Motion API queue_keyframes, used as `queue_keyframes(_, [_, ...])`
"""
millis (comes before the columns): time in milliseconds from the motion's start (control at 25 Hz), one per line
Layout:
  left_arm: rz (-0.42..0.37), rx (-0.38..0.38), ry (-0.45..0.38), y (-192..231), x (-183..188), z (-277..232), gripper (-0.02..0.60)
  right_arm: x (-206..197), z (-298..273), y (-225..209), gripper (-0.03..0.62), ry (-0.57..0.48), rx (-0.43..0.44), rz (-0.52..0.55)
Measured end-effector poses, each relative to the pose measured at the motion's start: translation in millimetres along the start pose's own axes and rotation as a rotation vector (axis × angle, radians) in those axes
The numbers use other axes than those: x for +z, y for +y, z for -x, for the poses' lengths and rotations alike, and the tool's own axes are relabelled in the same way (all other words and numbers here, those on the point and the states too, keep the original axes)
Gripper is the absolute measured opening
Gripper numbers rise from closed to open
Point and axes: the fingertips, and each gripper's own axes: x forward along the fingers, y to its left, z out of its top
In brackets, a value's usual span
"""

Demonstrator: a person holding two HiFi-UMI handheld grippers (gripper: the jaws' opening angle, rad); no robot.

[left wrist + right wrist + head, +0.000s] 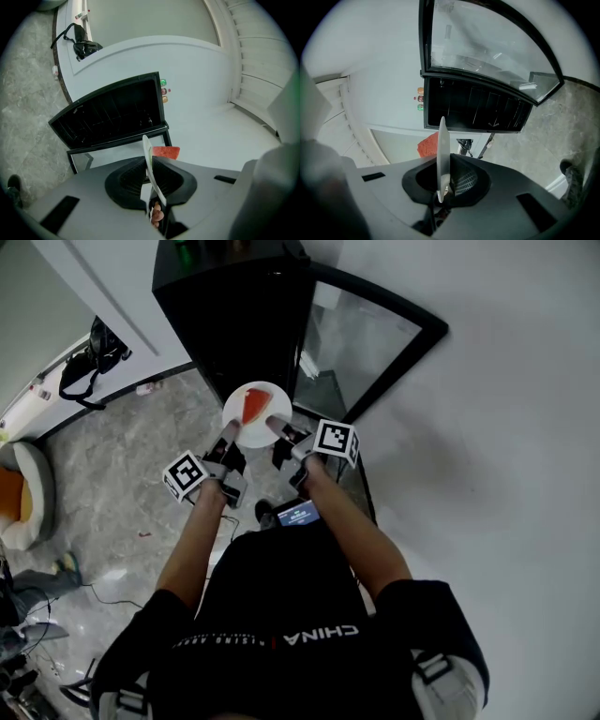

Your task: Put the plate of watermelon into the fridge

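Left hand-held gripper (228, 433) and right hand-held gripper (277, 427) clamped the plate (258, 436) facing the open fridge (234, 320); a level push inside seemed next

The fridge (225, 324) runs off the head view's top edge, and its inside is too dark to tell what it holds; the plate (253, 435) has its near rim covered on both sides, where the left gripper (228, 433) and right gripper (276, 426) clamp it; both gripper views show the plate edge-on (its face hidden), so only a corner of the watermelon (166, 152) shows past it; the coloured things (163, 90) on the fridge top are too small to name.
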Motion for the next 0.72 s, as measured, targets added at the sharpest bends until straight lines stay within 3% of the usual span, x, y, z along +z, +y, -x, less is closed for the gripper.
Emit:
queue_keyframes(360, [0.014,0.010,0.039,29,-11,-3,0.041,-1,2,-32,0.029,-0.025,-0.024,-0.037])
queue_keyframes(720, [0.009,0.009,-0.004,-6,-1,0,0.041,1,4,6,0.029,0.006,-0.007,-0.001])
